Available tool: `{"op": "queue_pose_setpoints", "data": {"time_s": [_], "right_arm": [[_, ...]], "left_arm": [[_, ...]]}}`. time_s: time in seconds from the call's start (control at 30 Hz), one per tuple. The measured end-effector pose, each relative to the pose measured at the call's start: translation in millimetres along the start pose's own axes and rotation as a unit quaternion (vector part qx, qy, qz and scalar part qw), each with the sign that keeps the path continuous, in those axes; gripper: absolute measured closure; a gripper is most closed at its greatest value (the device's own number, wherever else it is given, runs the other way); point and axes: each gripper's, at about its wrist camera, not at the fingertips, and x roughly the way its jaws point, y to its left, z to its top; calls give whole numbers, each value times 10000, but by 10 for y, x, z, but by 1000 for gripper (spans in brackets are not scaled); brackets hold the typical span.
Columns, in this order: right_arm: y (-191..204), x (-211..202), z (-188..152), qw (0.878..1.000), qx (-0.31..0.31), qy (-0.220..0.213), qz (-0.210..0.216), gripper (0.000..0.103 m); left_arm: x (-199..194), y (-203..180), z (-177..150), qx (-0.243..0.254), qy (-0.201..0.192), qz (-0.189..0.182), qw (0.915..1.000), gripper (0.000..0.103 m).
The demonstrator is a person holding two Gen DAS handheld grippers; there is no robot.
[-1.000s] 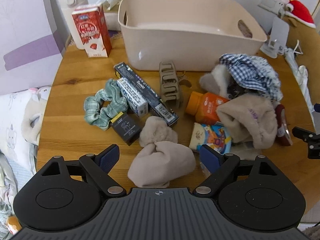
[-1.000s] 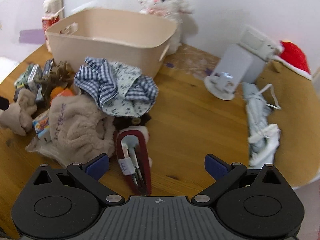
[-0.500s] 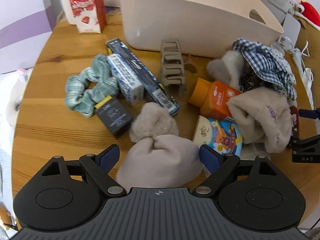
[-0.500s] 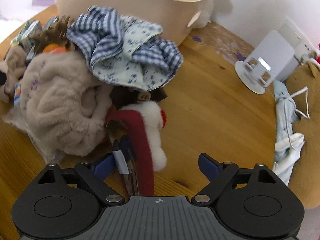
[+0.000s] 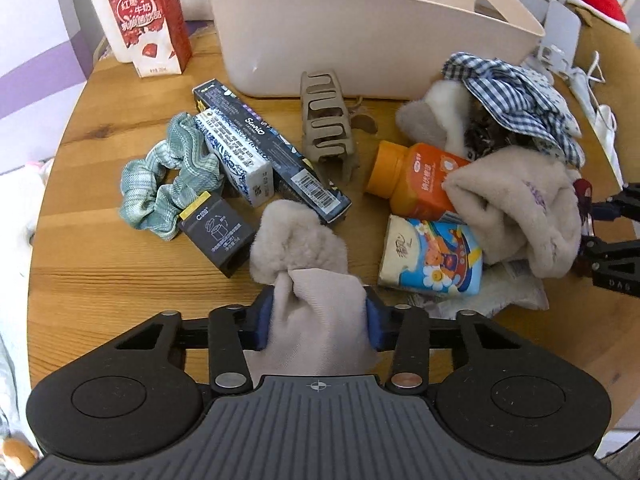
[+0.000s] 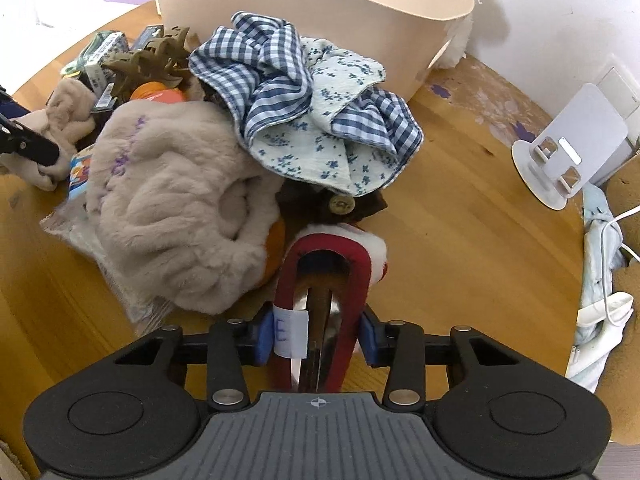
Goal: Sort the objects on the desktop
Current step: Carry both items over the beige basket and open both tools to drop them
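Note:
My left gripper [image 5: 319,320] is shut on a beige sock bundle [image 5: 308,264] at the near edge of the round wooden table [image 5: 100,264]. My right gripper [image 6: 316,338] is shut on a red hair clip [image 6: 326,280] with white fluff and a paper tag, beside a furry beige hat [image 6: 172,208]. The beige basket [image 5: 360,20] stands at the back; it also shows in the right wrist view [image 6: 312,12]. Between lie a green scrunchie [image 5: 160,180], boxes [image 5: 272,144], a tan claw clip [image 5: 328,128], an orange bottle [image 5: 420,180], a tissue pack [image 5: 432,256] and a gingham cloth [image 6: 304,92].
A red milk carton [image 5: 146,16] stands left of the basket. A white phone stand [image 6: 560,152] and light blue cloth with a cable [image 6: 600,264] lie at the right. My right gripper also shows at the left wrist view's right edge [image 5: 612,240].
Both grippers moved forward and down and closed: the left onto the beige sock bundle, the right onto the red hair clip.

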Motion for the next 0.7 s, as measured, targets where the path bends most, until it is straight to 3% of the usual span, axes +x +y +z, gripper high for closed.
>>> {"op": "queue_pose_setpoints", "data": {"time_s": [0.13,0.43,0.7], "right_arm": [[-6,-69,-31,9999,150,1,42,65],[-67,-313,-144,9985,544,-85,-45,65],[-161,-648,-59,9961,754,-418,-183,65]], "left_arm": [[-52,27,-74,62,-11,-43,10000,69],[-225,89,-169,87,-141,-174,9997,72],[-531,133,-10,241,-667,-173,9973,72]]}}
